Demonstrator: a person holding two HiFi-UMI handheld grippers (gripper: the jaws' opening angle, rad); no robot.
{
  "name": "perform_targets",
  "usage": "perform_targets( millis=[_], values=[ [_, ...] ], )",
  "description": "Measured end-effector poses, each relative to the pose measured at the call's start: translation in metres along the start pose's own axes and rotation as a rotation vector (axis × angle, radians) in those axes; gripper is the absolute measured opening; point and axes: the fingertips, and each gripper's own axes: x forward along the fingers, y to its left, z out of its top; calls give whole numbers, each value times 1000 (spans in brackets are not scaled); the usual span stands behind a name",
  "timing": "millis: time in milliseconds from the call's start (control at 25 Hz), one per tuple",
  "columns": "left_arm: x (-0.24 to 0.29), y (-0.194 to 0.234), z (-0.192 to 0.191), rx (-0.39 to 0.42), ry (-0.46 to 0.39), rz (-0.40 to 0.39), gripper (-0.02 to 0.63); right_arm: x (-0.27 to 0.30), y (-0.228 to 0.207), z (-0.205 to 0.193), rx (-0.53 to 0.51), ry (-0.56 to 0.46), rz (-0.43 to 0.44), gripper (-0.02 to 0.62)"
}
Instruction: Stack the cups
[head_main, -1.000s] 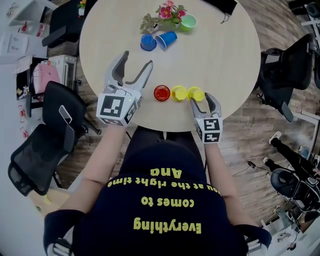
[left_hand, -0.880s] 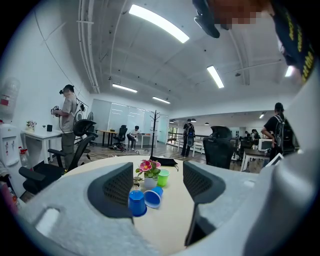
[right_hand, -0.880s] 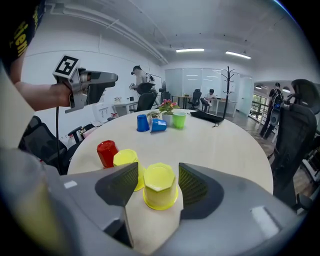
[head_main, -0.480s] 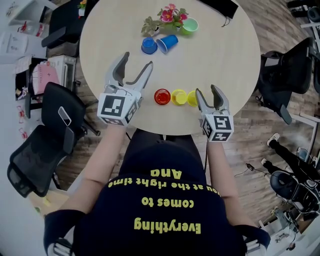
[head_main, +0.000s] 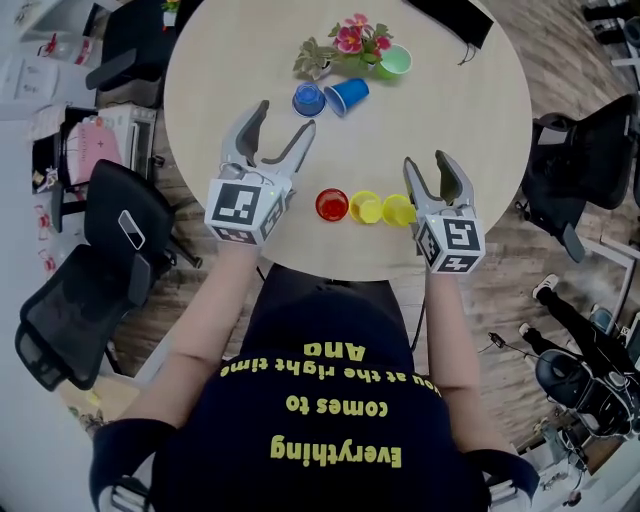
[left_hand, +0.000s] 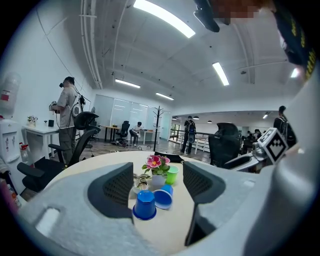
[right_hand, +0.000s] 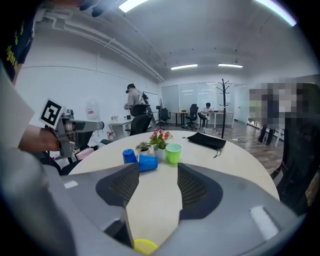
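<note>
On the round table (head_main: 470, 120) a red cup (head_main: 331, 204) and two yellow cups (head_main: 364, 207) (head_main: 397, 210) stand in a row near the front edge. Further back are an upturned blue cup (head_main: 308, 98) (left_hand: 145, 205), a blue cup on its side (head_main: 348, 96) (left_hand: 163, 196) and a green cup (head_main: 394, 61) (right_hand: 173, 153). My left gripper (head_main: 283, 125) (left_hand: 158, 187) hovers open, pointing at the blue cups. My right gripper (head_main: 428, 170) (right_hand: 154, 187) is open just right of the yellow cups; its jaws have just been closing a little, with nothing between them.
A small pot of pink flowers (head_main: 350, 40) stands beside the green cup. A black bag (head_main: 450, 15) lies at the table's far edge. Black office chairs stand at the left (head_main: 110, 230) and right (head_main: 580, 170) of the table.
My right gripper has lifted off the right-hand yellow cup and moved up and to the right. My left gripper has crept a little toward the blue cups. The cups have not moved.
</note>
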Motion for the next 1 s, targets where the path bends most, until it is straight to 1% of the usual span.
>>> perform_targets(
  millis=[160, 320, 440, 640, 800, 960, 1000],
  values=[
    [13, 8, -12, 0, 31, -4, 313, 19, 2, 11, -6, -6, 23, 249],
    [29, 14, -33, 10, 79, -7, 307, 34, 11, 16, -26, -2, 55, 249],
    [43, 19, -52, 25, 125, -5, 295, 40, 19, 14, -39, 5, 74, 249],
    [66, 25, -84, 45, 201, -11, 295, 43, 32, 6, -49, 34, 108, 249],
    [83, 32, -107, 50, 265, -11, 295, 41, 33, -2, -34, 50, 110, 249],
    [92, 36, -116, 43, 282, -6, 294, 36, 29, -10, -16, 55, 99, 249],
    [93, 36, -117, 45, 283, -8, 274, 34, 28, -12, -12, 58, 95, 249]
  ],
)
